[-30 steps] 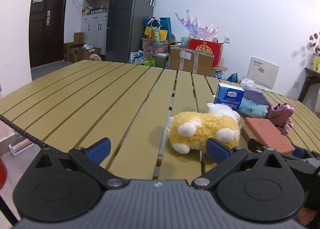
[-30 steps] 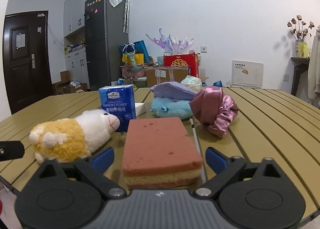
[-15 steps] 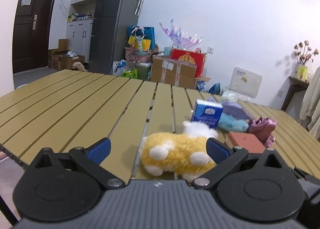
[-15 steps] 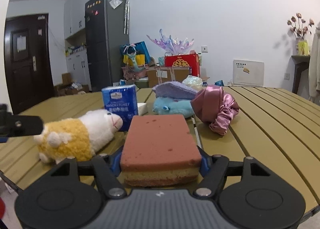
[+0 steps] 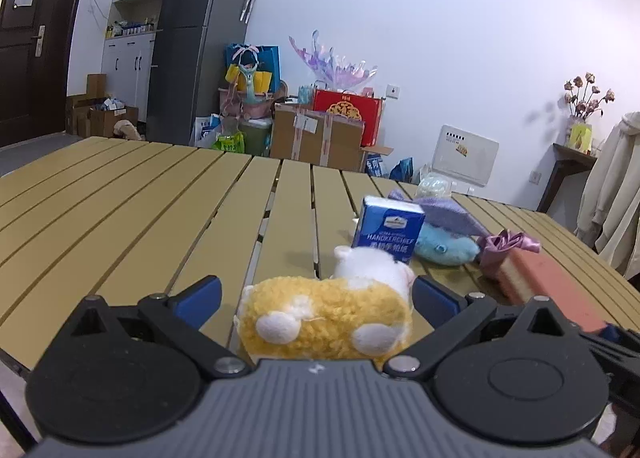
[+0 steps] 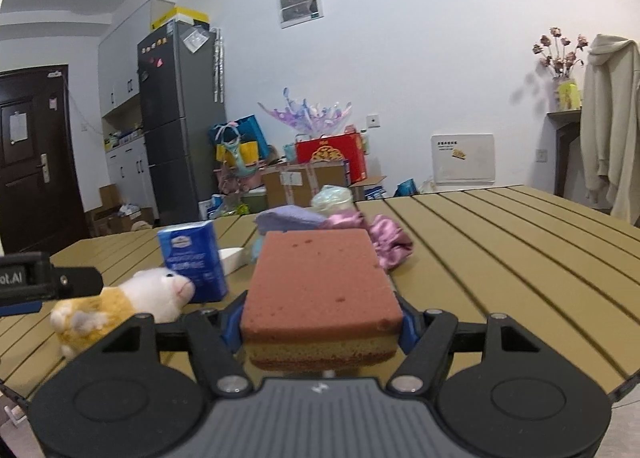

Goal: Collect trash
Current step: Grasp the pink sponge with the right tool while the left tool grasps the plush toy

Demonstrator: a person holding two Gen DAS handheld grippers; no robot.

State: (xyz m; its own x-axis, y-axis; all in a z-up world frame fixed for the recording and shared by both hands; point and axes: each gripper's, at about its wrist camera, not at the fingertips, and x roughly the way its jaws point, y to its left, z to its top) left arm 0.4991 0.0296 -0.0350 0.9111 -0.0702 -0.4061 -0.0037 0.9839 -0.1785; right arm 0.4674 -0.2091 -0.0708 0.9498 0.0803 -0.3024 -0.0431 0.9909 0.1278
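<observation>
- Right hand-held gripper [image 6: 322,322]: jaws closed on the sponge [image 6: 320,278], blue pads pressed against its two long sides. The grip sits low and near the sponge's close end, which keeps the slab level and most of it sticking out ahead.
- Sponge: red top, yellow core; it appears raised clear of the bench [image 6: 500,258], though its underside is hidden.
- Left hand-held gripper [image 5: 316,298]: jaws wide, holding nothing. The plush [image 5: 328,314] lies between the pads, its yellow rump nearest the gripper and white head pointing away; the right pad is close against the head, the left stands apart from the body. Likely lined up to take it crosswise.
- Tissue pack [image 5: 388,230]: upright just beyond the plush's head, nearly touching it. A forward push of the left gripper could tip it.
- Blue toy [image 5: 444,250], purple cloth [image 5: 440,210] and pink scrunchie [image 5: 504,246]: bunched ahead and to the right of the left gripper, behind the sponge.
- Open room: bare slats ahead and left of the left gripper; bare slats right of the right gripper as far as the bench edge.
- Edges: the near bench edge lies under both grippers. No trash container is in view.
</observation>
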